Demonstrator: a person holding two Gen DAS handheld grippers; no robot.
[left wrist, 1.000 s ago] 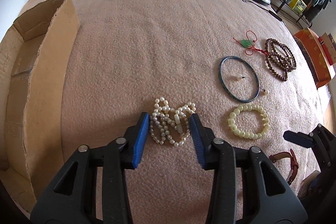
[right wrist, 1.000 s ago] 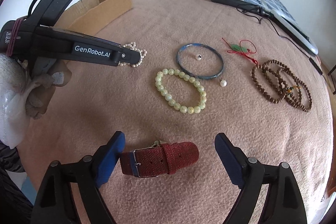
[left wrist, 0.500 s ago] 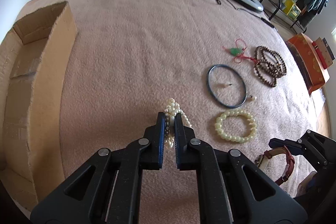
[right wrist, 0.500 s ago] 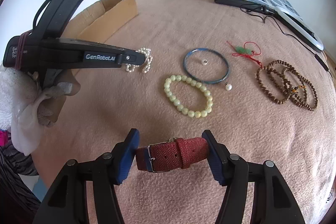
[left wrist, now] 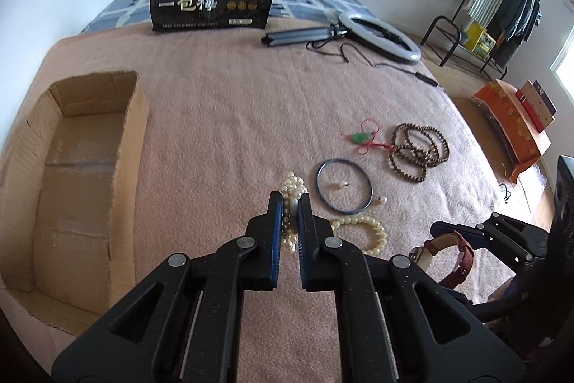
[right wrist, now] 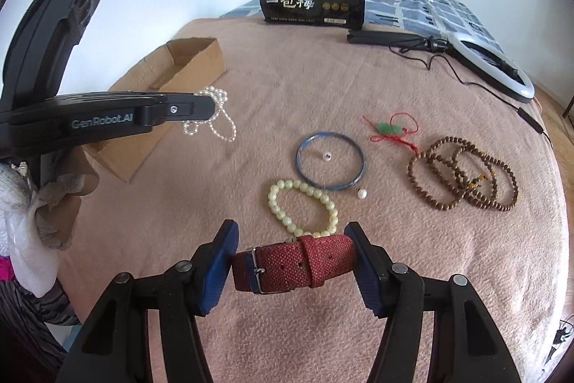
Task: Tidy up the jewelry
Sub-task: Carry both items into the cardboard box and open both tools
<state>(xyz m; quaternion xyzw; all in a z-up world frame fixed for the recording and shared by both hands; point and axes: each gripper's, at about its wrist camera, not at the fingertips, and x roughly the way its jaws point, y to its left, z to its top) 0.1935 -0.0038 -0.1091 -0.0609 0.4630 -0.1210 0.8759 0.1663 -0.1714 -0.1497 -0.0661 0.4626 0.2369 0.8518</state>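
Organizing jewelry on a bed, early stage. At 9 o'clock in the left wrist view, the cardboard box shows nothing inside, so by this evidence no piece is yet stowed. The left gripper has its jaws clamped on the pearl necklace, which hangs clear of the blanket beside the box. Toward 3 o'clock, the blue bangle, pale bead bracelet, green pendant and brown bead strand lie unsorted. The right gripper has its jaws closed on the red watch strap. One second earlier both pairs of jaws stood apart around their pieces, which lay on the blanket.
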